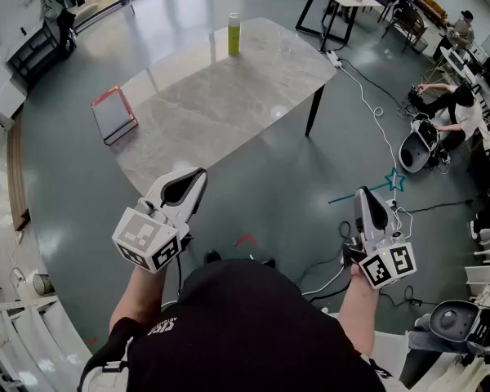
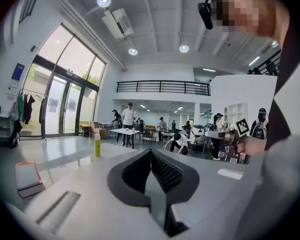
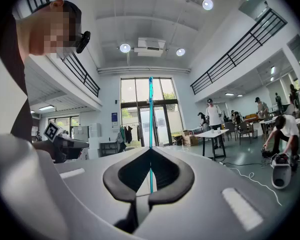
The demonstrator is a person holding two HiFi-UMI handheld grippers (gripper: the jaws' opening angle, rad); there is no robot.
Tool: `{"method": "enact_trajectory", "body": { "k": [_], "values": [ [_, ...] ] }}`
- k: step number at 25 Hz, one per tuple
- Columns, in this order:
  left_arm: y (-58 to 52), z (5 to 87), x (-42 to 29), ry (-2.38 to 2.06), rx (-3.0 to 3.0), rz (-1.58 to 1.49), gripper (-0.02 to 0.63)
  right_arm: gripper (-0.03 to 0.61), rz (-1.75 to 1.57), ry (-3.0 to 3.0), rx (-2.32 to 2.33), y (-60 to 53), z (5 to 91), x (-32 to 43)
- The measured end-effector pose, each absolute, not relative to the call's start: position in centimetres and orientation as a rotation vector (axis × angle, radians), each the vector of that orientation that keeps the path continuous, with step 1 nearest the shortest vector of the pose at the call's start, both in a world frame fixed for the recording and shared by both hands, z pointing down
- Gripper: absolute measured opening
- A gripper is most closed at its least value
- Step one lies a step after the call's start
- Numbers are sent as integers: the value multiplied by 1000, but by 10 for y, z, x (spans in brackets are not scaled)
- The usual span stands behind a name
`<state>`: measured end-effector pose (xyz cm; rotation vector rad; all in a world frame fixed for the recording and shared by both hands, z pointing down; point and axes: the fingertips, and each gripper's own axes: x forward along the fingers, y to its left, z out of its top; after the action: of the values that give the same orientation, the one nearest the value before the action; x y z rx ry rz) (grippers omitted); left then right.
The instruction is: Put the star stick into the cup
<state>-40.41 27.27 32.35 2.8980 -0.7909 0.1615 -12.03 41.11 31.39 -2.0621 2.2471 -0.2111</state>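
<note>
On the table (image 1: 229,96) at twelve o'clock: one bottle (image 1: 233,34), one cup (image 1: 286,41). The right gripper (image 1: 364,193), at four o'clock, clamps one star stick (image 1: 394,180). The left gripper (image 1: 201,173), at eight, is closed and empty.

We are holding the star stick (image 1: 394,180), a thin teal rod tipped with a star outline, pinched in the right gripper's (image 1: 364,192) closed jaws, well apart from the clear cup (image 1: 286,41) standing on the table (image 1: 229,104).
</note>
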Motion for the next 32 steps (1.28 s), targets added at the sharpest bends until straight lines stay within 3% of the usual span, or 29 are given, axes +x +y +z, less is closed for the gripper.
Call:
{"method": "enact_trajectory", "body": {
  "k": [32],
  "values": [
    [296, 339, -284, -777, 2851, 154, 5, 18, -288, 2215, -2044, 474, 327, -6]
  ]
}}
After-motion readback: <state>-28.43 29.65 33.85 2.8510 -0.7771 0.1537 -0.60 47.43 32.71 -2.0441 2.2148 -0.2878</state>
